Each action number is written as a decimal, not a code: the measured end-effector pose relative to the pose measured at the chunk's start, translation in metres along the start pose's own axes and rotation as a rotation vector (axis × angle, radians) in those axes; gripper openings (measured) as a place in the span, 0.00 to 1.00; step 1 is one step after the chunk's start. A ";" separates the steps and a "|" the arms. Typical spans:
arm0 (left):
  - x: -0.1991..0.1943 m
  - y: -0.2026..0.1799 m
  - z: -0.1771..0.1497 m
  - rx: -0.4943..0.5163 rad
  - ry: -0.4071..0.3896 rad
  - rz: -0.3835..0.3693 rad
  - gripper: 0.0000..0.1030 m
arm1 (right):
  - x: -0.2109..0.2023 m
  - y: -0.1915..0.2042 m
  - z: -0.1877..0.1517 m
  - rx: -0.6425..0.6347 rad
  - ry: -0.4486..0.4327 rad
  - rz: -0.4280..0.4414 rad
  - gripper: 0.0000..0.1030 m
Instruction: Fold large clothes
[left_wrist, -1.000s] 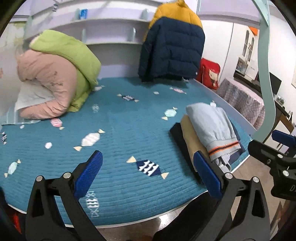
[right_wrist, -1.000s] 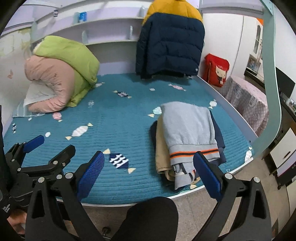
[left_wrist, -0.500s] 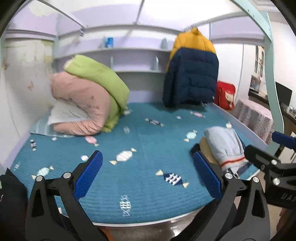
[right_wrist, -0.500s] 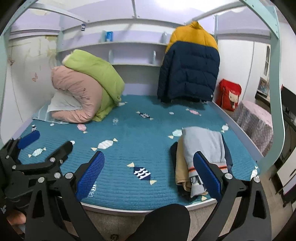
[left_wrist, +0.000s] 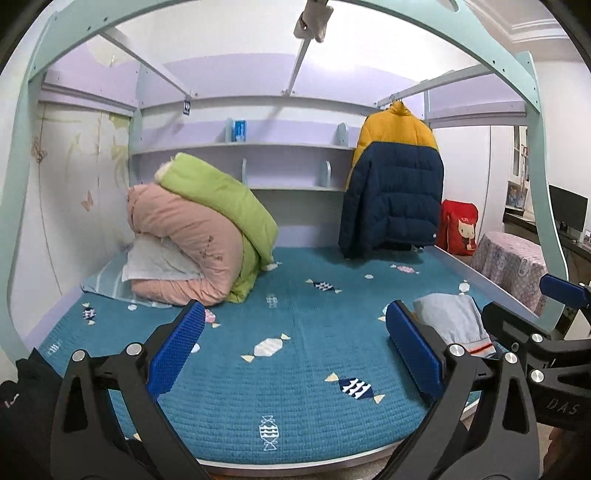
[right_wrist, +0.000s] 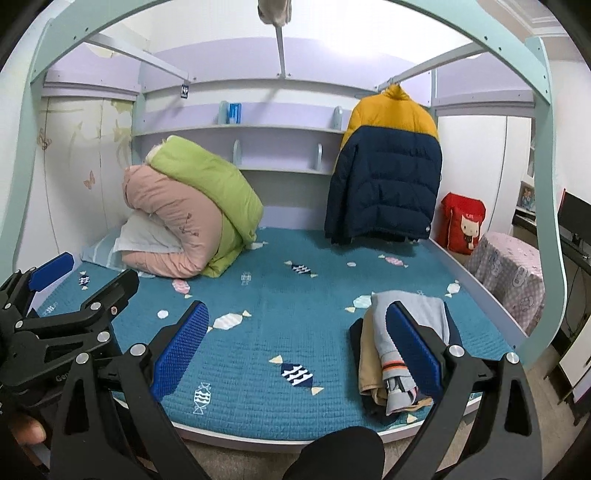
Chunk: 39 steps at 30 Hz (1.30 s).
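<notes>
Left-wrist view: left tool (left_wrist: 293, 349) spread wide, empty, hovering off the near edge of the teal quilted bed (left_wrist: 303, 413); stack of folded grey, tan and dark garments (left_wrist: 452, 325) lies right of it. Right-wrist view: right tool (right_wrist: 297, 345) likewise released; stack (right_wrist: 397, 349) lies nearer this tool, long axis running away from it.

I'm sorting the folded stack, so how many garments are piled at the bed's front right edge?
3 show: a grey garment with an orange stripe on top, a tan garment beneath it, and a dark garment at the bottom. More may be hidden underneath.
</notes>
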<state>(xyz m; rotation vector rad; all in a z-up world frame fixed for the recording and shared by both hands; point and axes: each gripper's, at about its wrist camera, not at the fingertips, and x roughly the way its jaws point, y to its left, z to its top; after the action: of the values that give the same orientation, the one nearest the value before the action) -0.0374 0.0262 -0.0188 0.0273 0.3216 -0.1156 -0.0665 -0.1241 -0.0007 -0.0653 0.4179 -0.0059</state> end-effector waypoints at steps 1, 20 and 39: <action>-0.002 0.000 0.001 0.006 -0.008 0.004 0.96 | -0.002 0.000 0.000 0.002 -0.008 0.000 0.91; -0.014 -0.007 0.006 0.025 -0.051 0.009 0.96 | -0.005 -0.011 -0.008 0.024 -0.018 -0.004 0.93; -0.013 -0.018 0.011 0.032 -0.073 0.021 0.96 | -0.003 -0.024 -0.008 0.047 -0.027 0.014 0.93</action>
<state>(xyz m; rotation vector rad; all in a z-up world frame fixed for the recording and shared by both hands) -0.0478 0.0091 -0.0041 0.0584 0.2466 -0.1005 -0.0721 -0.1486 -0.0051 -0.0161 0.3914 -0.0009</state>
